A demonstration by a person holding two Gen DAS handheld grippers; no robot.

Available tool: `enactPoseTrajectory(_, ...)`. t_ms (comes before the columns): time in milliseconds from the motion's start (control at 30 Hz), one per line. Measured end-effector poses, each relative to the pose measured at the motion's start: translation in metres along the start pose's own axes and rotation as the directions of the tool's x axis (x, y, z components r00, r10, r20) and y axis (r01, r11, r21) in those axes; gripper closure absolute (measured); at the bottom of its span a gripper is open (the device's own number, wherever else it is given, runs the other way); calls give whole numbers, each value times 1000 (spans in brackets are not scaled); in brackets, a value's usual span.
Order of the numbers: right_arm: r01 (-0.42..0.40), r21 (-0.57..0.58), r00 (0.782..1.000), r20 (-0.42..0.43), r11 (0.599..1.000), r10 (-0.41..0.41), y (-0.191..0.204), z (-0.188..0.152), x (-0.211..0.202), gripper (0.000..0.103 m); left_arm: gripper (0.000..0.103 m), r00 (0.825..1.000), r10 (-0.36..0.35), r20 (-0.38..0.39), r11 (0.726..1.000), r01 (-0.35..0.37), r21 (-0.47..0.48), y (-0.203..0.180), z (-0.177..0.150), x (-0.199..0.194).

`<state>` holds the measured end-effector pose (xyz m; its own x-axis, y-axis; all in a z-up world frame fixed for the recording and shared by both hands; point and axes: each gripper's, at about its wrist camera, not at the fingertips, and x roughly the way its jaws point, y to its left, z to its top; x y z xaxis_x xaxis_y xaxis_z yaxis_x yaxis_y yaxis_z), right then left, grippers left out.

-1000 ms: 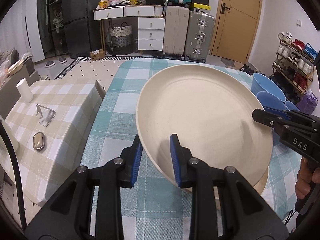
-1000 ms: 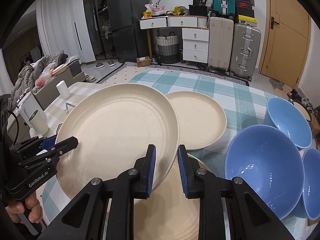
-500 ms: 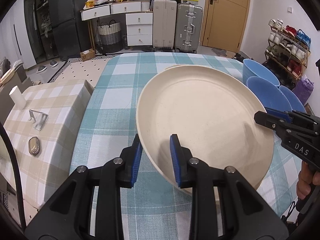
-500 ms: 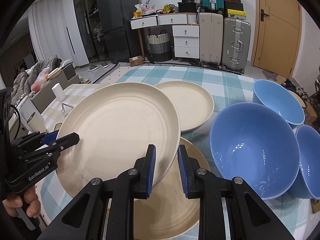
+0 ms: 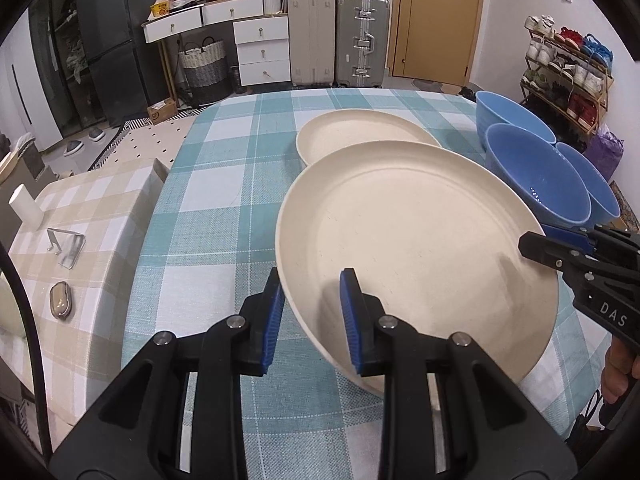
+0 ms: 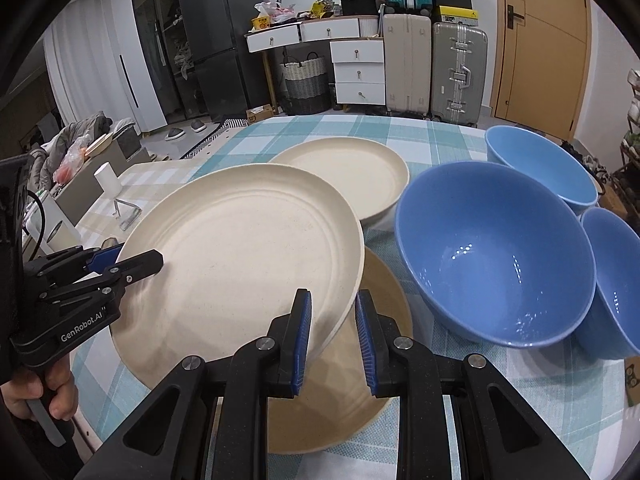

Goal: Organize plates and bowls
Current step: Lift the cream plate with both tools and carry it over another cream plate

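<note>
The large plate (image 6: 240, 248) was cream, as were the plate beyond (image 6: 344, 176) and the one beneath (image 6: 348, 392). Three bowls (image 6: 496, 256) were blue. The bench (image 5: 216, 184) cloth showed a teal-and-white check. The jaws were black with blue pads (image 5: 274, 316).

Ahead of the left claw (image 5: 310, 312), past the checked tabletop (image 5: 224, 184), white drawers (image 5: 262, 50) stand against the far wall beside two suitcases (image 5: 340, 36) and a wooden door (image 5: 438, 20). A woven basket (image 5: 204, 66) sits under the drawers. Left of the claw stand a dark fridge (image 5: 116, 36) and a low beige-checked table (image 5: 80, 216); to its right a shoe rack (image 5: 568, 68) lines the white wall.
</note>
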<state>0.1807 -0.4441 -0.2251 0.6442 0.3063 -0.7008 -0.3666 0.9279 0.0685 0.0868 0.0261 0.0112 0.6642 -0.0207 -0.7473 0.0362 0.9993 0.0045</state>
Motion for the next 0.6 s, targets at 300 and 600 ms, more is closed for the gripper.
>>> enactPoseTrajectory(300,35,-5,999,-10,999,-35,-2,-15,5,80,79,1000,-10,-29,999,11,32,-9,-7,21)
enactPoseTrajectory(600,56,-21,998,-23,998,-57,-2,-29,10,78,79,999,3,-39,997,0,75,-18,-12,33)
